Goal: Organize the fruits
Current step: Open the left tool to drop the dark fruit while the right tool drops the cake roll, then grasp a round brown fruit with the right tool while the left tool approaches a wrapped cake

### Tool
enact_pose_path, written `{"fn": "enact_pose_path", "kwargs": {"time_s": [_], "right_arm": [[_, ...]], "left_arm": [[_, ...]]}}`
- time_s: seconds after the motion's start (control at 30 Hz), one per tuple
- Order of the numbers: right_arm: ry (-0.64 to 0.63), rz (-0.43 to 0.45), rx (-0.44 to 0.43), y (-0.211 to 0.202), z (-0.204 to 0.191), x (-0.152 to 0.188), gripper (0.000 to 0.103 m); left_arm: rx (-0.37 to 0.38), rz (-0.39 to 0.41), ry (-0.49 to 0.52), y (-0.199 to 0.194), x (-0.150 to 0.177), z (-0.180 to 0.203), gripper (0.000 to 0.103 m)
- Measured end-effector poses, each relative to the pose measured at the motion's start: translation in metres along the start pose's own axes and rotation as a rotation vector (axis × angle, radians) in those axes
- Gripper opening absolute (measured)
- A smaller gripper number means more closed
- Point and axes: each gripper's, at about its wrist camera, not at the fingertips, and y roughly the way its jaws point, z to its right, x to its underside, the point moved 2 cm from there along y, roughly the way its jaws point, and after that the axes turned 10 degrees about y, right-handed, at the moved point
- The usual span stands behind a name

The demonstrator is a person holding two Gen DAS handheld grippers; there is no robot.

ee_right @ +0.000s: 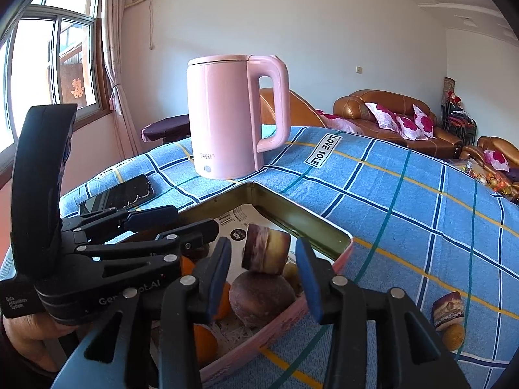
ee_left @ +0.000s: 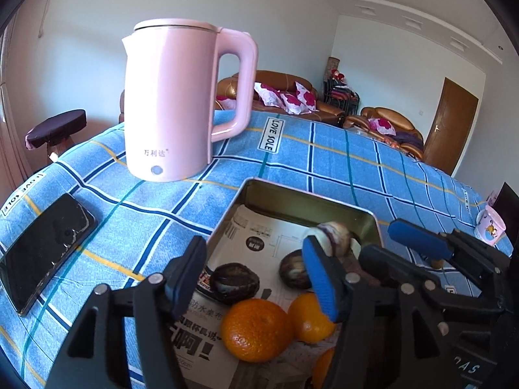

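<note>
A metal tin (ee_left: 305, 201) lined with printed paper holds oranges (ee_left: 256, 329), dark round fruits (ee_left: 235, 282) and a cut purple piece (ee_left: 335, 235). My left gripper (ee_left: 256, 278) is open above the tin's near end. My right gripper (ee_right: 264, 280) is open over the tin (ee_right: 311, 230); the cut purple-and-yellow piece (ee_right: 266, 253) lies loose between its fingers, on top of a dark round fruit (ee_right: 261, 298). Another cut piece (ee_right: 449, 309) and a small yellow fruit (ee_right: 453, 337) lie on the cloth to the right of the tin.
A pink kettle (ee_left: 176, 97) stands behind the tin on the blue checked cloth (ee_left: 340, 162). A black phone (ee_left: 45, 249) lies at the left. A small printed cup (ee_left: 490, 227) stands at the far right edge. Sofas stand behind.
</note>
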Motion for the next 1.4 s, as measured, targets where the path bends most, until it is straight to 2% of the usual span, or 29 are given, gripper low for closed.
{"fn": "enact_pose_path", "kwargs": {"time_s": [0.13, 0.17, 0.2, 0.37, 0.57, 0.73, 0.83, 1.0, 1.33, 1.37, 1.4], "right_arm": [[0.017, 0.010, 0.014, -0.008, 0.006, -0.001, 0.052], [0.020, 0.009, 0.023, -0.010, 0.008, -0.001, 0.056], [0.023, 0.009, 0.033, -0.013, 0.011, 0.000, 0.060], [0.014, 0.006, 0.122, -0.033, 0.038, 0.007, 0.061], [0.089, 0.000, 0.326, -0.067, 0.111, 0.019, 0.061], [0.166, -0.017, 0.419, -0.083, 0.157, 0.029, 0.061], [0.196, -0.029, 0.402, -0.083, 0.166, 0.033, 0.061], [0.183, -0.068, 0.354, -0.072, 0.159, 0.039, 0.061], [0.197, -0.156, 0.317, -0.042, 0.164, 0.035, 0.061], [0.201, -0.164, 0.313, -0.040, 0.164, 0.035, 0.058], [0.206, -0.176, 0.316, -0.037, 0.165, 0.035, 0.051]], "left_arm": [[-0.008, 0.027, -0.014, -0.008, -0.004, -0.001, 0.090], [-0.005, 0.037, -0.017, -0.011, -0.005, -0.001, 0.095], [-0.002, 0.047, -0.019, -0.014, -0.006, 0.001, 0.096], [0.017, 0.074, 0.011, -0.023, -0.015, 0.018, 0.097], [0.056, 0.085, 0.053, -0.023, -0.023, 0.050, 0.101], [0.085, 0.077, 0.108, -0.019, -0.029, 0.081, 0.101], [0.093, 0.077, 0.146, -0.017, -0.032, 0.097, 0.101], [0.106, 0.075, 0.189, -0.013, -0.033, 0.118, 0.101], [0.135, 0.030, 0.221, 0.008, -0.043, 0.142, 0.101], [0.139, 0.027, 0.220, 0.010, -0.045, 0.143, 0.101], [0.144, 0.022, 0.219, 0.012, -0.047, 0.145, 0.101]]}}
